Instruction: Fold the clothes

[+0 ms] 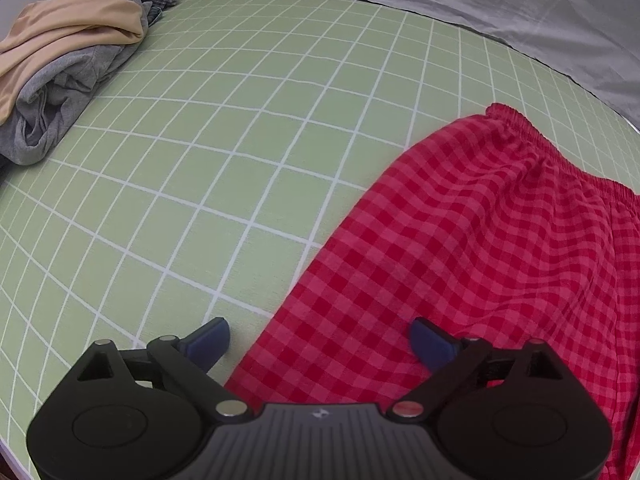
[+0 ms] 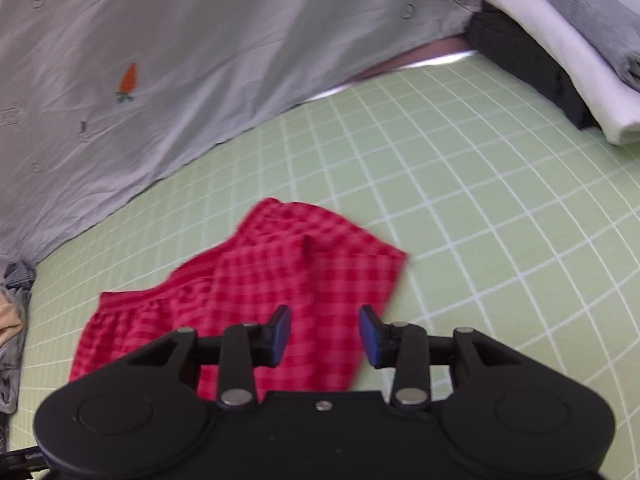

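Shorts (image 1: 480, 260): soft woven cloth, red check, matt, elastic-gathered waistband.
Mat (image 1: 240, 160): smooth, matt green, white grid lines.
Sheet (image 2: 160, 60): thin grey cloth, creased, printed carrot.
Grippers: matt black plastic bodies, shiny metal pins, blue matt pads (image 2: 282, 334).

Surface: green grid mat (image 1: 240, 160) | Backdrop: grey sheet (image 2: 160, 60) along the mat's far edge, creased | Print: orange carrot motif (image 2: 128, 80), small outlined symbols on the sheet
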### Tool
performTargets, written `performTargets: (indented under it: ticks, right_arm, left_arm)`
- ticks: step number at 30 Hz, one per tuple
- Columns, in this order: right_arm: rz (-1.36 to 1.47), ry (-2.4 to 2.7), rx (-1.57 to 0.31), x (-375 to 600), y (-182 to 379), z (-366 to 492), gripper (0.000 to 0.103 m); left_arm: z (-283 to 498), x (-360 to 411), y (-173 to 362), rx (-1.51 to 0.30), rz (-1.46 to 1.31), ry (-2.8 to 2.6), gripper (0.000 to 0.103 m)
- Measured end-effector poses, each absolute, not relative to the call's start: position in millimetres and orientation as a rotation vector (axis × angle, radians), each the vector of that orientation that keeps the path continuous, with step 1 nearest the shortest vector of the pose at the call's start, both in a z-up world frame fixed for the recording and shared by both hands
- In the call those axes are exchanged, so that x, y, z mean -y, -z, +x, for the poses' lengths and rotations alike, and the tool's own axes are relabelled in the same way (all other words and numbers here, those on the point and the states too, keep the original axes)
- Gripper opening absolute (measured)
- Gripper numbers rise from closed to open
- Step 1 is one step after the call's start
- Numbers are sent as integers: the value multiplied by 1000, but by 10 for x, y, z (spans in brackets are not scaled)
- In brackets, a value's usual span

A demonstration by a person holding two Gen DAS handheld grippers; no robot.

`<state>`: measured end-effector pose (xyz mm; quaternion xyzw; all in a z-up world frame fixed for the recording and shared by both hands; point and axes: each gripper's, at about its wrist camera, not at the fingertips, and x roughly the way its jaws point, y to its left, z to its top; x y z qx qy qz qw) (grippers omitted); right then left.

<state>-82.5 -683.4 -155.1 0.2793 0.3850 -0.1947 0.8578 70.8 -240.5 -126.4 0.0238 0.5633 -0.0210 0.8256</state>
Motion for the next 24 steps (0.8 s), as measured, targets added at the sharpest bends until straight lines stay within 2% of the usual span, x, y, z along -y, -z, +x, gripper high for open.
performTargets:
  ticks: [3, 7, 9, 11, 13, 21, 24]
  right_arm:
    - [576, 371, -826, 6814, 1613, -732, 34]
    - [529, 331, -872, 6715, 1700, -535, 34]
    - [513, 330, -875, 6685, 1701, -545, 27]
    - [512, 341, -850, 6686, 1653, -646, 8]
    - [511, 351, -825, 6686, 1605, -747, 0]
    - [501, 514, -729, 6753, 1273, -1483, 0]
    - [514, 584, -770, 6759, 1319, -1768, 0]
  left_arm:
    - [712, 2407, 1274, -1201, 50, 41, 103]
    - [714, 2415, 1279, -1202, 48, 37, 103]
    - [715, 2418, 1280, -1201, 48, 38, 103]
    - [714, 2418, 1281, -1200, 47, 38, 103]
    - [712, 2419, 1283, -1200, 47, 38, 103]
    - [708, 2412, 1283, -1194, 47, 40, 103]
    - [698, 2410, 1280, -1190, 47, 41, 103]
